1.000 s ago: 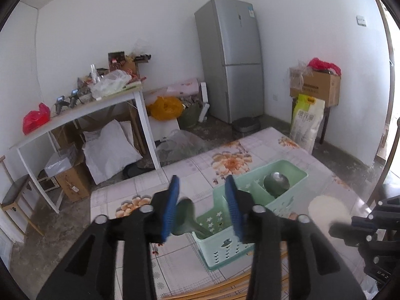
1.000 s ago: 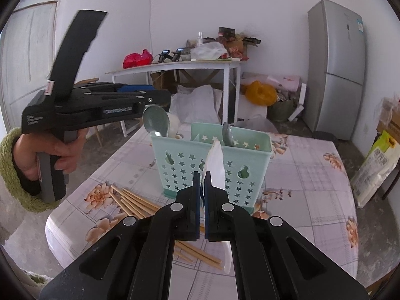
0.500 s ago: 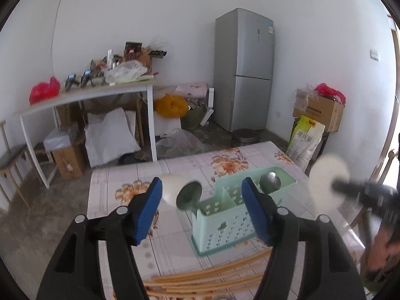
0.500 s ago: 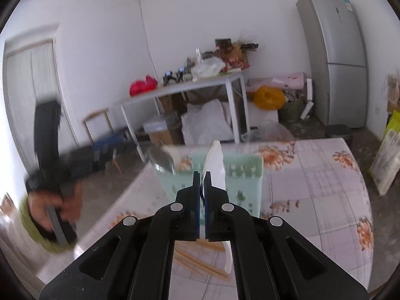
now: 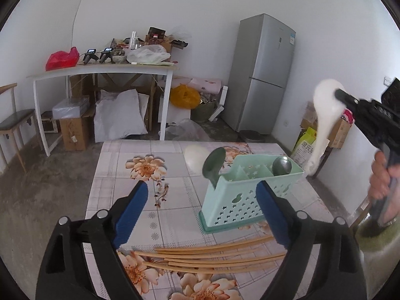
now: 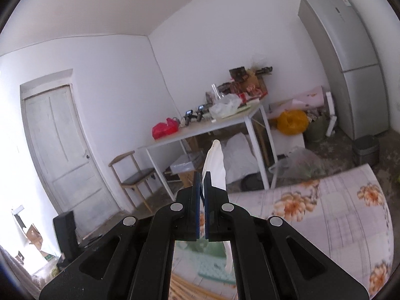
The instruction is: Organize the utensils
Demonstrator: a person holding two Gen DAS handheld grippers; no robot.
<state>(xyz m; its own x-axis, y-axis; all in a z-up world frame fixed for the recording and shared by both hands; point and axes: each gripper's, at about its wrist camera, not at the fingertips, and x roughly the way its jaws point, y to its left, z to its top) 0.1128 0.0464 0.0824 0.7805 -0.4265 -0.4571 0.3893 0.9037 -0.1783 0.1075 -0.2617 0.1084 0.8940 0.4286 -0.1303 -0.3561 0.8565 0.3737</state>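
White walls (image 5: 200, 12), grey concrete floor (image 5: 37, 187), silver fridge (image 5: 262, 75), cluttered white side table (image 5: 100, 68), wooden chair (image 6: 132, 177), panelled door (image 6: 62, 145)

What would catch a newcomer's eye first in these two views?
Probably the white ceramic spoon pinched in the shut right gripper, raised at the right above the floral table. Next, the mint-green perforated plastic utensil caddy mid-table, a dark green spoon leaning out of its left end. Bamboo chopsticks lie loose before the opening, empty left gripper.
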